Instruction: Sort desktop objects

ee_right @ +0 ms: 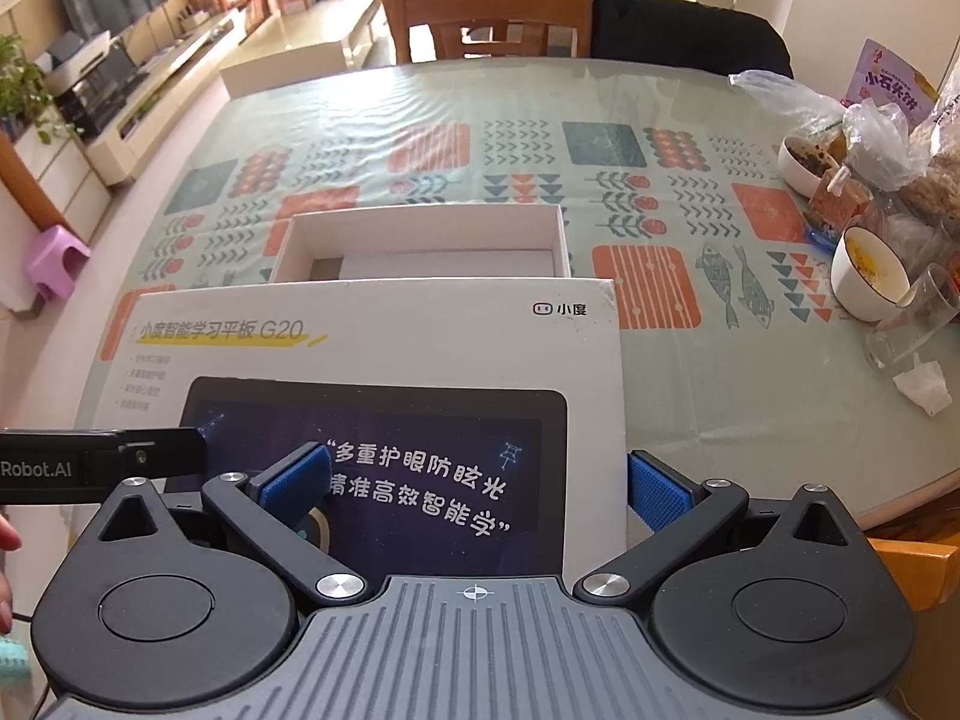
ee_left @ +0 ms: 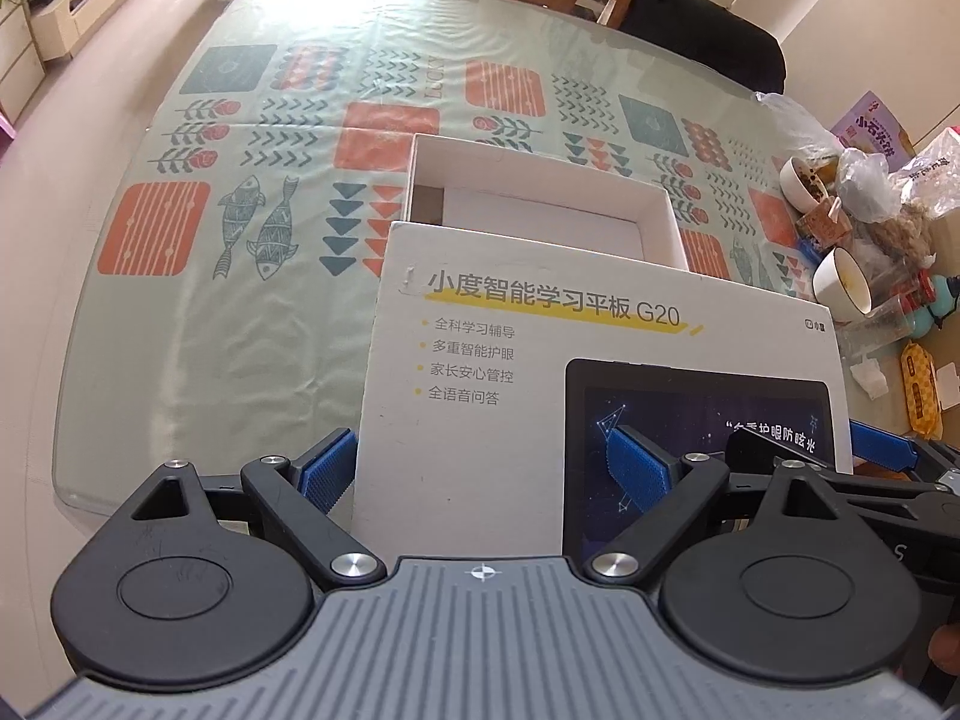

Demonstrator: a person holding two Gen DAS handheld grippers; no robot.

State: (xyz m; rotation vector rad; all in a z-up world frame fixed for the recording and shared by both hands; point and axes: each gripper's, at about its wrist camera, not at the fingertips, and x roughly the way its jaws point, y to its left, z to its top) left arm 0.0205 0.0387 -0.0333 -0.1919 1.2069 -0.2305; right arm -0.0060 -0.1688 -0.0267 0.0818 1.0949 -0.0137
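Note:
A white box lid (ee_left: 540, 372) printed with a tablet picture and yellow-underlined text lies near the table's front edge; it also shows in the right wrist view (ee_right: 384, 348). Behind it stands the open white box base (ee_left: 540, 204), which looks empty, also in the right wrist view (ee_right: 426, 246). My left gripper (ee_left: 480, 471) is open with one blue pad outside the lid's left edge and the other over the lid. My right gripper (ee_right: 480, 489) is open with one pad over the lid and the other outside its right edge. Whether the pads touch the lid cannot be told.
The table (ee_left: 240, 312) has a patterned cloth under glass. At the right stand white bowls (ee_right: 870, 276), plastic bags (ee_right: 876, 138), a glass (ee_right: 906, 318), a tissue (ee_right: 924, 387) and snack packets (ee_left: 921, 390). Wooden chairs (ee_right: 492, 18) stand at the far side.

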